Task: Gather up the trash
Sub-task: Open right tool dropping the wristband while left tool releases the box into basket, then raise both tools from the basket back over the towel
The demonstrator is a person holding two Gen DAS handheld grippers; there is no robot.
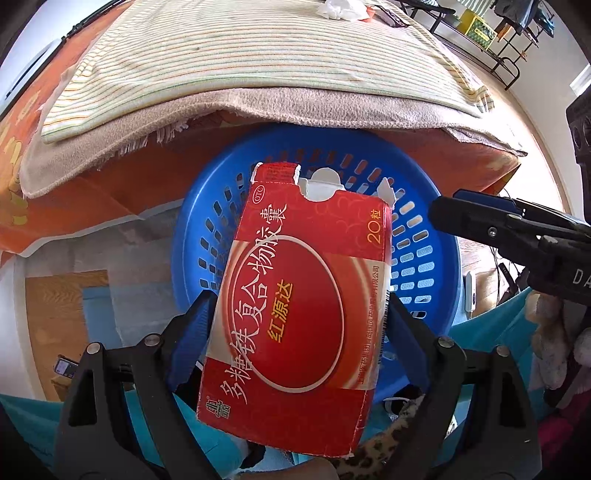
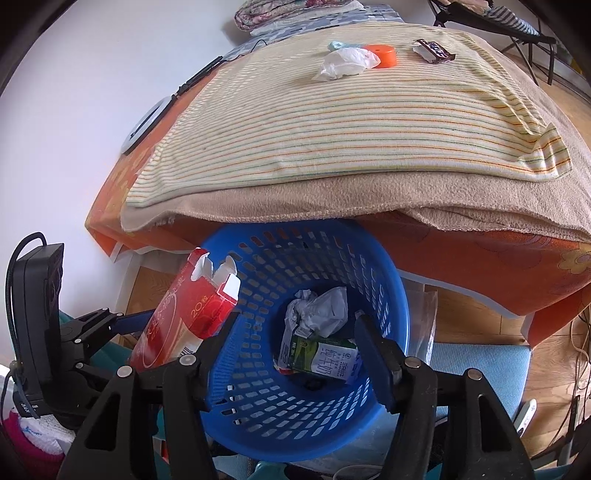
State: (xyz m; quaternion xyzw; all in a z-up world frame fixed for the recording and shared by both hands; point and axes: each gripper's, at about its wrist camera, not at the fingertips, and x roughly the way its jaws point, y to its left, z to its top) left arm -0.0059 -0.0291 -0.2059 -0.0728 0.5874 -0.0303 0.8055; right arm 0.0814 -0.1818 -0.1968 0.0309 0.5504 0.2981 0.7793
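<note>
Two tongs over blue basket [image 2: 258,413], left tongs [image 1: 297,314] clamping red box [image 1: 295,317], right tongs [image 2: 295,332] apparently empty, spread.

The red carton [image 1: 295,314] hides the blue basket [image 1: 424,266] floor in the left wrist view — small print unreadable — far crumpled tissue [image 1: 341,8] cut off.

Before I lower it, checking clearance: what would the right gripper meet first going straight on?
Probably the trash in the blue basket: the crumpled paper and milk carton lie between its open fingers, though depth is unclear.
</note>
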